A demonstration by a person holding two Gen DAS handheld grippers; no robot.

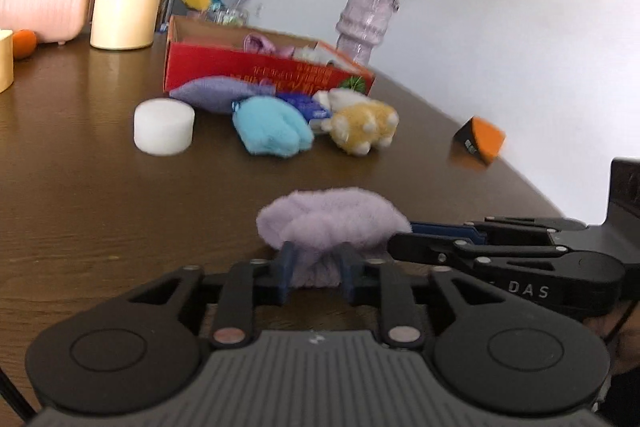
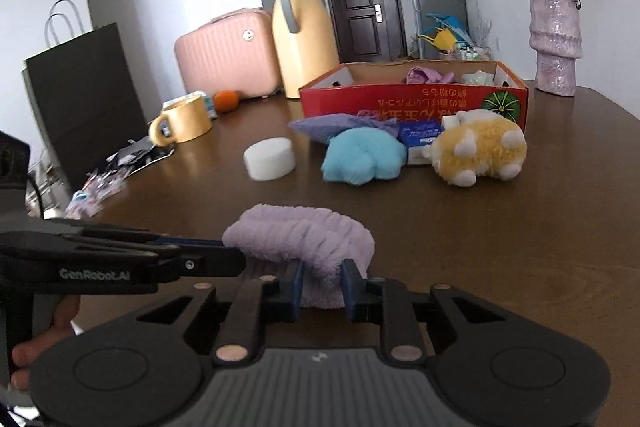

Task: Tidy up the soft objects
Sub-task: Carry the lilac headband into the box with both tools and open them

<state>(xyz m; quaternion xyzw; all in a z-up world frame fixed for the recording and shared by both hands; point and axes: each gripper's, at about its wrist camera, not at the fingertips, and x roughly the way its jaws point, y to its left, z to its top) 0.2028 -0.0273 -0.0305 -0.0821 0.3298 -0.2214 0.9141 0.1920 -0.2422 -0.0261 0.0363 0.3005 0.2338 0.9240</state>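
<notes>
A fluffy lilac cloth (image 1: 332,219) lies on the brown table just in front of me. My left gripper (image 1: 318,267) is shut on one side of it. My right gripper (image 2: 322,283) is shut on another side of the same cloth (image 2: 300,239); it reaches in from the right in the left wrist view (image 1: 404,241). Further back lie a blue plush (image 2: 362,159), a yellow and white plush (image 2: 478,151), a purple pouch (image 2: 340,127) and a white foam cylinder (image 2: 270,159). Behind them stands a red cardboard box (image 2: 412,99) holding soft items.
A yellow jug (image 2: 302,35), a pink case (image 2: 228,55), a yellow mug (image 2: 186,119) and an orange (image 2: 226,101) stand at the back left. A lilac vase of flowers (image 2: 554,43) stands back right. A black bag (image 2: 86,95) and clutter sit left. An orange and black wedge (image 1: 480,141) lies near the table edge.
</notes>
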